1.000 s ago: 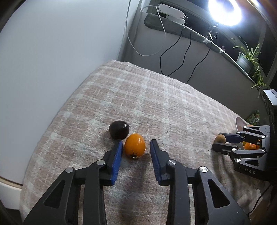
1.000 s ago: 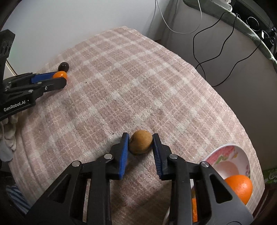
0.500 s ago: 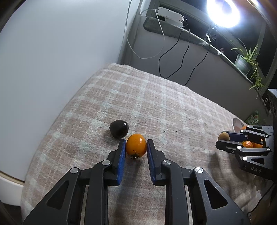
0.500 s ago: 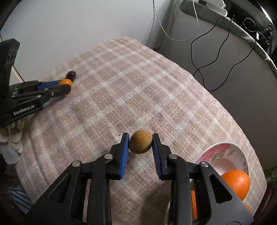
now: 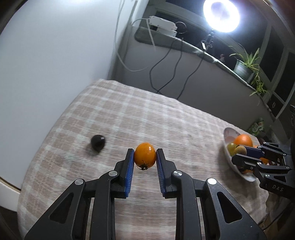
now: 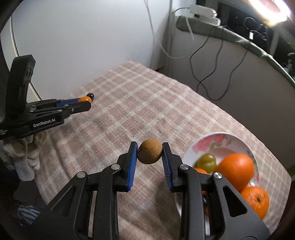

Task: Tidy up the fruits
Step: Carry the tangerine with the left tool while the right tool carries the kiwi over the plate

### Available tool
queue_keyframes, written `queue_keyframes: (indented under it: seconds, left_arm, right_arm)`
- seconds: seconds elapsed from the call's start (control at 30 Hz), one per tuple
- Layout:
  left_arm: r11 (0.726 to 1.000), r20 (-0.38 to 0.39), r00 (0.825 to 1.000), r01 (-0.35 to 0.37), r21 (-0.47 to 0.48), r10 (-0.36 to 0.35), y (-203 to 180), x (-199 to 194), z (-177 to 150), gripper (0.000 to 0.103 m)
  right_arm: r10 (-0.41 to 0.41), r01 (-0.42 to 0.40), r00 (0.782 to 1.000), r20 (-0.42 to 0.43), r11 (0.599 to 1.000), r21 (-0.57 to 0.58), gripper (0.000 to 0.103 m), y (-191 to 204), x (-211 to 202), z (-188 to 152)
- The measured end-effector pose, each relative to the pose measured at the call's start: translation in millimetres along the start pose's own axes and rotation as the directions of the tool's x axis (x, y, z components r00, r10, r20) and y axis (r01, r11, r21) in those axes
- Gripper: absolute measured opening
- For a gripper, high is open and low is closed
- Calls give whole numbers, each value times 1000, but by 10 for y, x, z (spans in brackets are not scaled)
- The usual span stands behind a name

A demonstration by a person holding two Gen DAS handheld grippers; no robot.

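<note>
A: What does the left gripper (image 5: 145, 162) have?

B: A small orange fruit (image 5: 145, 155), pinched between both blue pads (image 5: 129, 169), dark stalk end facing the camera. It seems lifted off the checked blanket (image 5: 147, 114), though its underside is hard to judge.

A: And the dark thing to its left?

B: A small dark fruit (image 5: 98, 141) alone on the blanket, well apart from the gripper. It is blurred, so I cannot name it.

A: The right gripper (image 6: 149, 157)?

B: Closed on a round brown fruit (image 6: 149, 151), speckled, possibly a kiwi; both pads touch it. It hangs above the blanket, just left of the bowl (image 6: 212, 141).

A: What is in the bowl?

B: A large orange (image 6: 235, 170), a second orange (image 6: 255, 201) nearer, and a greenish fruit (image 6: 206, 162) behind the gripper's right finger. More orange shows under that finger, mostly hidden. The bowl's near rim is cut off by the gripper body.

A: Does the left view show the bowl?

B: Yes, at the far right, partly covered by the right gripper's fingers. The lamp (image 5: 221, 15) glares out much of what is above.
</note>
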State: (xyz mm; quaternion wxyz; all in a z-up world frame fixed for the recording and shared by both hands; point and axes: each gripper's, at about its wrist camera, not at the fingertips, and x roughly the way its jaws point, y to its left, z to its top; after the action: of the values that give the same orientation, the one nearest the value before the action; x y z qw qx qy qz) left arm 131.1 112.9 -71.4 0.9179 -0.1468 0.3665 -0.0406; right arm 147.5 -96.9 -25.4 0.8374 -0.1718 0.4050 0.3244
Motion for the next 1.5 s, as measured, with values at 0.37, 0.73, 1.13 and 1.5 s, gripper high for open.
queue_keyframes:
  seconds: [0.37, 0.73, 1.13, 1.5]
  left_arm:
    - [996, -1, 997, 74, 53, -74, -425, -27, -10, 22]
    - [987, 10, 994, 111, 119, -113, -788, -128, -12, 22]
    - [972, -1, 988, 154, 179, -157, -1120, -131, -42, 22]
    - [960, -42, 981, 194, 202, -190, -1337, 4, -70, 22]
  right_arm:
    - [-27, 20, 997, 67, 994, 106, 28, -270, -429, -368]
    - [-47, 29, 994, 101, 985, 168, 28, -425, -658, -596]
    - [-62, 29, 990, 128, 968, 248, 28, -604, -814, -823]
    - [-99, 56, 987, 128, 952, 301, 28, -736, -839, -1018]
